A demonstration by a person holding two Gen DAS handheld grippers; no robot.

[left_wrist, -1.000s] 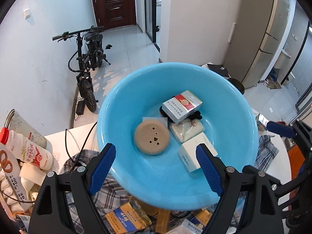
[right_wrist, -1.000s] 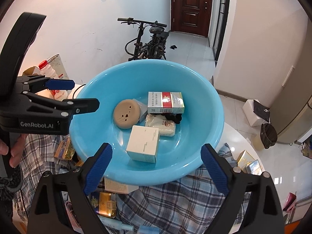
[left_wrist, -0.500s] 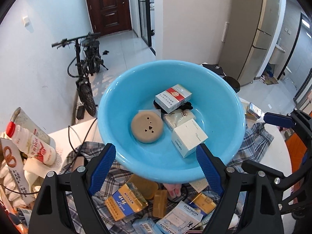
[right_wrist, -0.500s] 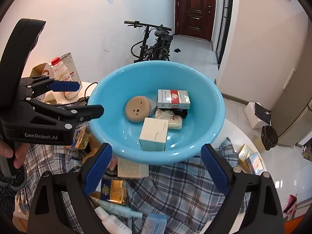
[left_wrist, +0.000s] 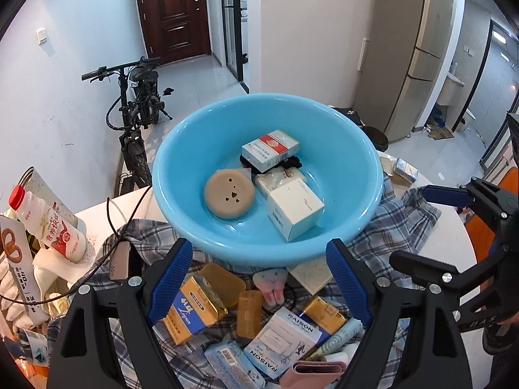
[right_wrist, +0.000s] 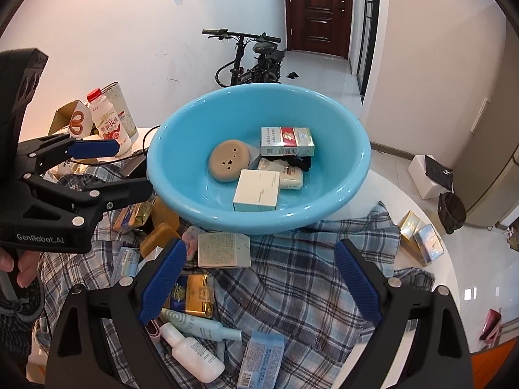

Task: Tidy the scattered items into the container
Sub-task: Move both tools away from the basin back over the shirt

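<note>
Left claw [left_wrist: 259, 278] spread wide, empty; right claw [right_wrist: 261, 275] likewise spread, empty. Both hover over the checked cloth [right_wrist: 292, 278] on the white table [right_wrist: 451, 269]. Round blue plastic basin [left_wrist: 266, 175] sits straight ahead of both claws, already holding four or five items. Scattered packs lie below and just short of the fingertips. Gold-and-blue foil pack [left_wrist: 191, 308] rests just inside the left claw's left finger, long axis slanting across the gap. Left claw judged nearer; a short drop would straddle it.
</note>
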